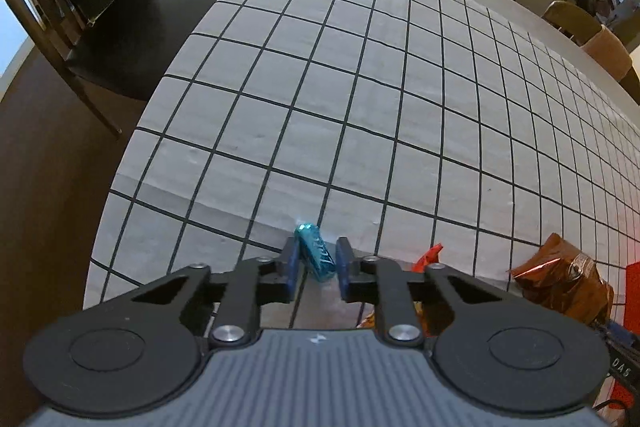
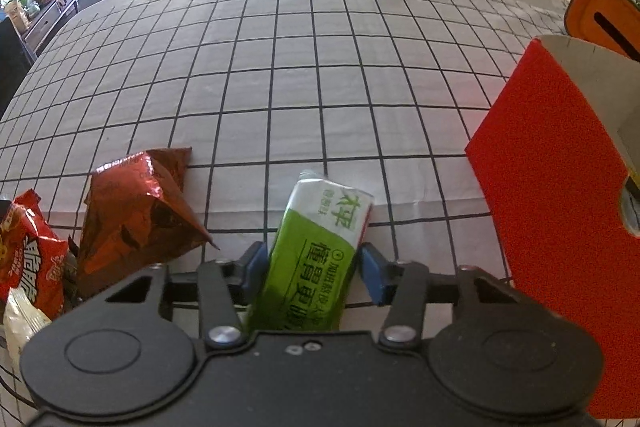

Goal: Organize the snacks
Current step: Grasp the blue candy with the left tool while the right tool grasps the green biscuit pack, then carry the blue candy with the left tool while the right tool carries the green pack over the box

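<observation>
Teal foil-wrapped small candy bar (image 1: pixel 316 257), light and slippery, sits clamped mid-length in the left tool (image 1: pixel 317 267) above the grid-cloth desk (image 1: pixel 360 87), while the right tool (image 2: pixel 310 269) squeezes a soft green-and-white plastic snack packet (image 2: pixel 320 239) across its waist.

Strong daylight was admitted from windows beyond the worktop (image 1: pixel 360 87); glare was blown out there, and edges were bent by fisheye distortion.

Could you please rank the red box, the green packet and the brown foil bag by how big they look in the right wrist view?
1. Red box, though cut off by the frame.
2. Green packet and brown foil bag: similar, unranked.
</observation>
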Motion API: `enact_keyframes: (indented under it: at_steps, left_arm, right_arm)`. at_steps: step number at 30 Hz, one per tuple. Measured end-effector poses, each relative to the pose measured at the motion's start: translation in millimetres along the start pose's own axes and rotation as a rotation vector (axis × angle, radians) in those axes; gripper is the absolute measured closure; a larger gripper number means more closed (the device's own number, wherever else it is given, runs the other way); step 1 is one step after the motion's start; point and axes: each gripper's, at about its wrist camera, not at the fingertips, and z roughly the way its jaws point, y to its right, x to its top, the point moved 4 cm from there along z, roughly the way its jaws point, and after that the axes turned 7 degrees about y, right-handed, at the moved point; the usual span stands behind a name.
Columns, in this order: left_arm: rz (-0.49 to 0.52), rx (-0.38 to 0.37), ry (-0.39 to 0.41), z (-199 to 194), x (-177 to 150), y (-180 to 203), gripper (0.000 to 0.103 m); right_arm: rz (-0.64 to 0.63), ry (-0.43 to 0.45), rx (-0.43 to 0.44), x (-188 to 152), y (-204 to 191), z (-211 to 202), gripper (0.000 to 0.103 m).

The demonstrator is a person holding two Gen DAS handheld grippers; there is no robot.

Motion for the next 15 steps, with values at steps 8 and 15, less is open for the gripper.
enact_keyframes:
  at_steps: [8,15]
  left_arm:
    - [-0.013,-0.046,0.000,-5,-4,-17,0.091]
    - [-0.039,-0.076,0.026,-27,-8,-25,0.091]
  right_arm:
    - [0.030,0.006,0.032,-12,18,-6,0.061]
    - [0.055,0.024,0.078,-19,27,-29,0.061]
